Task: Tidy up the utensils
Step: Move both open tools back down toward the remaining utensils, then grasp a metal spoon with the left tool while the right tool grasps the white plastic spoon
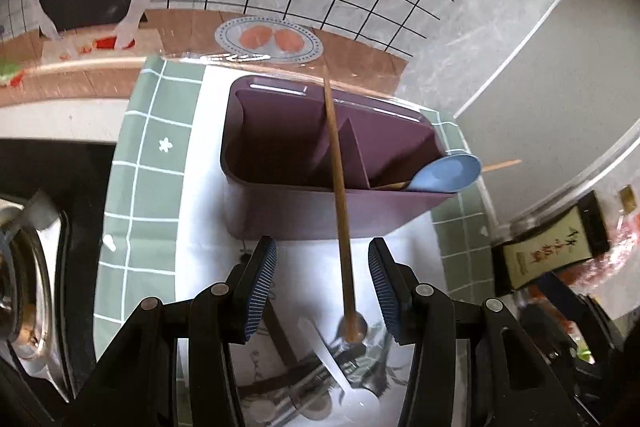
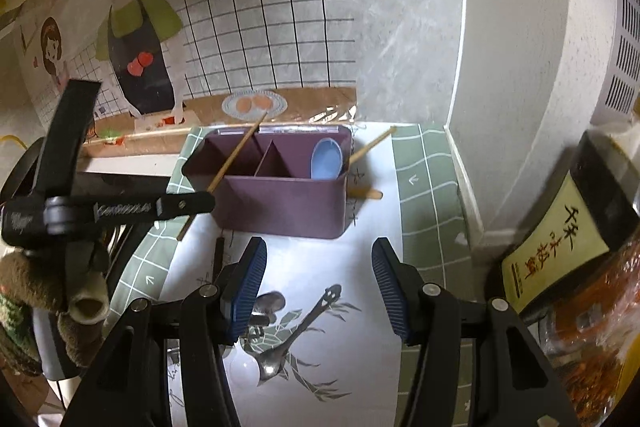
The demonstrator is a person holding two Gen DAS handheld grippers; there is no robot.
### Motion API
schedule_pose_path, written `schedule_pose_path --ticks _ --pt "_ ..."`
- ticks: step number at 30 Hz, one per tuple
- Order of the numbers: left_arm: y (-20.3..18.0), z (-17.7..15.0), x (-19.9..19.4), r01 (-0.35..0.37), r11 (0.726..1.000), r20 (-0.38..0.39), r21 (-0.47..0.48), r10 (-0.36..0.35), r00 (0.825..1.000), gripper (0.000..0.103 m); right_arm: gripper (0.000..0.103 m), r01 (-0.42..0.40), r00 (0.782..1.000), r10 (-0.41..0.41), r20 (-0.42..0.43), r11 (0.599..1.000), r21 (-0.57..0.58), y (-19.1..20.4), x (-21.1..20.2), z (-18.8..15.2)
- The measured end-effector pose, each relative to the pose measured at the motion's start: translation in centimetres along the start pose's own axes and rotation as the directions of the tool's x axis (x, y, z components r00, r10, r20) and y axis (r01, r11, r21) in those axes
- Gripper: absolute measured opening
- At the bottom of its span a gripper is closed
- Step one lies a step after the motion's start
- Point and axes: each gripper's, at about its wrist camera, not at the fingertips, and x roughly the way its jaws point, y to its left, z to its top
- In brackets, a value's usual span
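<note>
A purple divided utensil holder [image 1: 304, 211] [image 2: 280, 203] stands on the mat by the wall. A blue spoon [image 1: 448, 173] [image 2: 326, 159] sits in its right compartment. A wooden chopstick [image 1: 340, 195] [image 2: 232, 159] runs between my left gripper's [image 1: 322, 287] open fingers, touching neither pad, its far end over the holder's left compartment. In the right wrist view the left gripper [image 2: 120, 207] is left of the holder. Below the left gripper lie a white plastic spoon [image 1: 340, 379] and metal cutlery. My right gripper [image 2: 318, 287] is open and empty above a metal spoon [image 2: 296, 331].
Another chopstick [image 2: 370, 143] leans behind the holder's right end and a wooden piece [image 2: 366, 193] lies beside it. A jar with a yellow label [image 2: 560, 251] [image 1: 548, 251] stands at the right. A steel pot [image 1: 24, 267] is at the left. The wall is close behind.
</note>
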Motion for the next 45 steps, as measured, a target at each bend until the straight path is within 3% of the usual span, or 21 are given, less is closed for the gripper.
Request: schedule_pose_path --ticks 6,12,14,17,25,29,31,34,38,39,40,41,45 --pt "-1.7 1.0 -1.6 -0.037 0.995 0.070 0.089 0.031 0.997 0.049 0.053 0.025 0.999 -0.024 -0.023 0.999 0.039 -1.6 0.4 -1.2" --pt "-1.9 0.5 -3.5 -0.020 0.992 0.107 0.125 0.007 0.994 0.049 0.053 0.016 0.997 -0.012 -0.076 0.998 0.056 -2.1 1.8 -2.7" --pt "-1.3 -1.2 -4.2 0.024 0.989 0.095 0.147 -0.039 0.995 0.049 0.053 -0.007 0.994 0.012 -0.108 0.999 0.049 -1.7 2.5 -3.6" --pt "0.5 -4.2 -4.3 0.014 0.989 0.064 0.150 -0.024 0.998 0.049 0.053 -0.044 0.988 0.044 -0.146 0.999 0.003 -0.2 3.5 -5.1" --pt "6.3 -11.7 -1.8 -0.006 1.000 -0.104 0.027 0.009 0.994 0.049 0.052 -0.198 0.954 0.152 -0.257 0.967 -0.162 6.0 7.8 -7.6" --pt "6.6 -14.8 -1.3 0.021 1.000 -0.174 0.017 -0.018 0.985 0.049 0.032 -0.191 0.945 0.122 -0.303 0.960 -0.207 8.2 10.9 -8.6" --pt "6.2 -15.9 -1.6 0.025 0.999 -0.173 0.036 -0.018 0.985 0.051 0.029 -0.176 0.944 0.104 -0.313 0.962 -0.210 8.6 12.0 -8.8" --pt "5.3 -16.2 -2.5 0.050 0.997 -0.173 0.052 -0.040 0.984 0.051 0.007 -0.171 0.942 0.106 -0.320 0.969 -0.180 8.3 12.2 -9.0" --pt "4.4 -15.7 -3.5 0.029 0.994 -0.110 0.109 -0.017 0.994 0.049 0.007 -0.132 0.953 0.084 -0.292 0.980 -0.149 6.9 10.6 -9.4" --pt "4.3 -15.4 -3.6 0.023 0.993 -0.095 0.118 -0.011 0.995 0.046 0.007 -0.126 0.954 0.086 -0.287 0.984 -0.124 6.1 10.0 -9.8" --pt "4.1 -15.0 -3.6 0.009 0.991 -0.082 0.133 0.002 0.997 0.035 0.007 -0.121 0.955 0.087 -0.284 0.987 -0.105 5.4 9.5 -9.9" --pt "4.0 -14.7 -3.4 0.003 0.989 -0.080 0.147 0.009 0.997 0.026 0.007 -0.115 0.956 0.089 -0.280 0.990 -0.079 4.6 9.0 -10.1" --pt "2.3 -13.2 -1.7 0.031 0.965 -0.135 0.259 0.004 0.991 0.025 0.007 -0.095 0.961 0.093 -0.261 0.995 0.005 1.7 6.7 -11.1"
